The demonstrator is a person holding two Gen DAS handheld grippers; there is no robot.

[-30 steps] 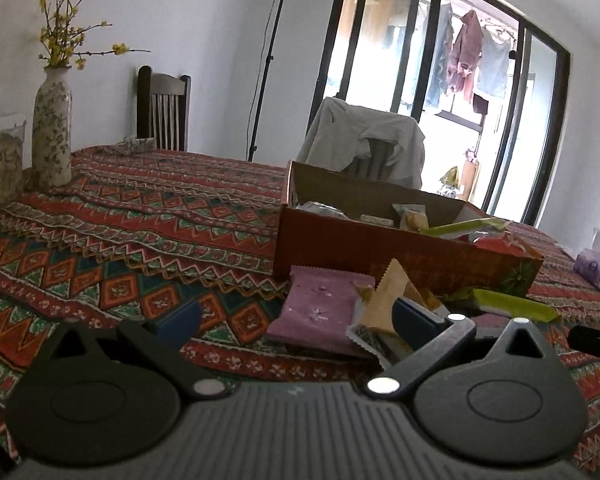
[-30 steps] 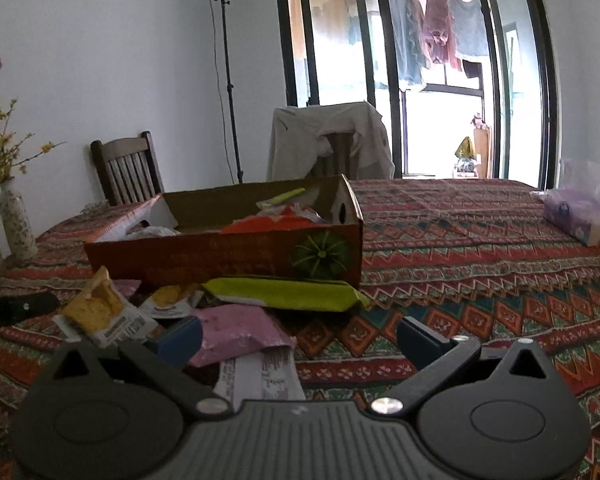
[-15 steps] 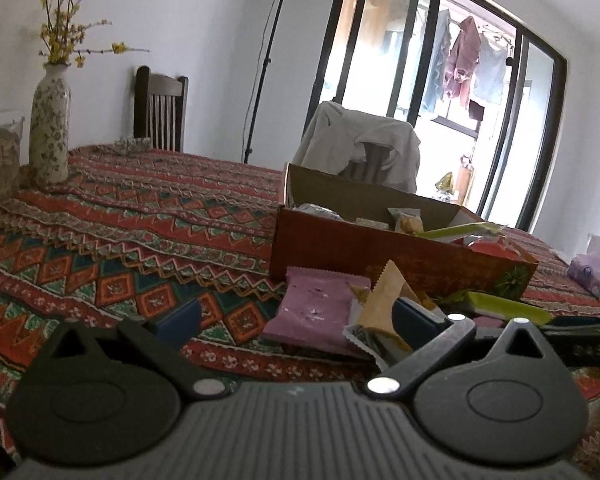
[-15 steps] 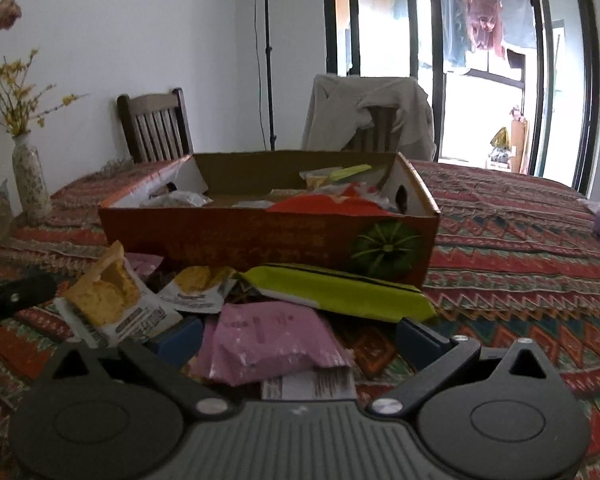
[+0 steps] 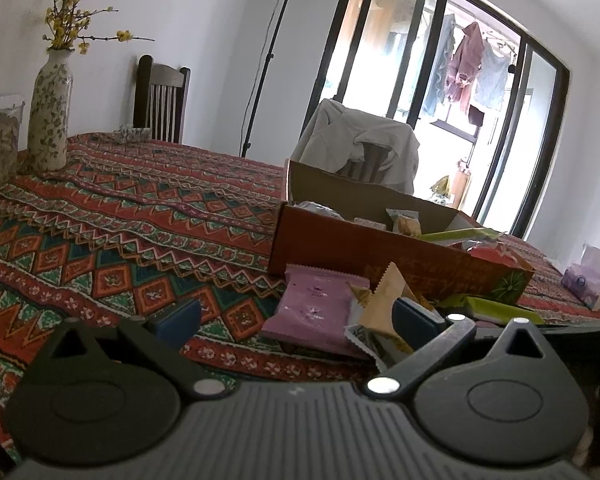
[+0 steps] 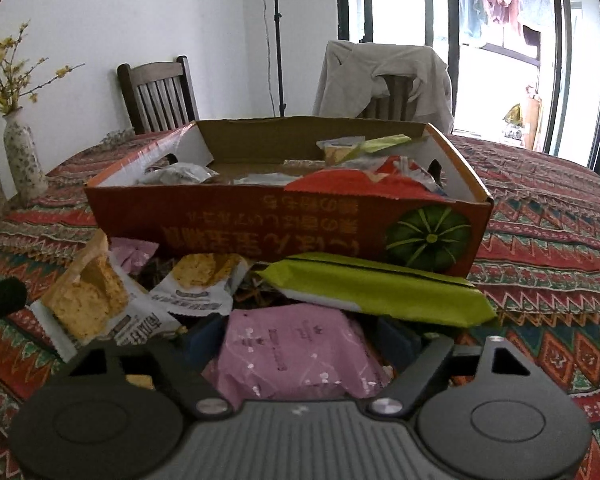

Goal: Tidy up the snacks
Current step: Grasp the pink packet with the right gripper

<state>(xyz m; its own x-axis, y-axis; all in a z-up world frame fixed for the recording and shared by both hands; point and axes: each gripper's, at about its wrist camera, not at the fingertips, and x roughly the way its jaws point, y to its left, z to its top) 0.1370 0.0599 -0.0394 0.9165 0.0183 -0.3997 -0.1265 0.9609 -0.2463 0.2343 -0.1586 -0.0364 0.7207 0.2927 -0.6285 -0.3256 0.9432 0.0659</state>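
snacks lie loose on the tablecloth [image 6: 540, 240] by the box [image 6: 260, 220], and the right gripper [image 6: 300, 344], jaws just closing around the pink packet [image 6: 296, 352], could drag the green packet [image 6: 380, 292] overlapping it, while the left gripper [image 5: 296, 316] stays spread, empty.

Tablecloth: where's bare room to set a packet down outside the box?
Bare tablecloth lies between the vase and the cardboard box, and right of the box. In front of the box it's crowded: green packet, pink packet, cracker packets.
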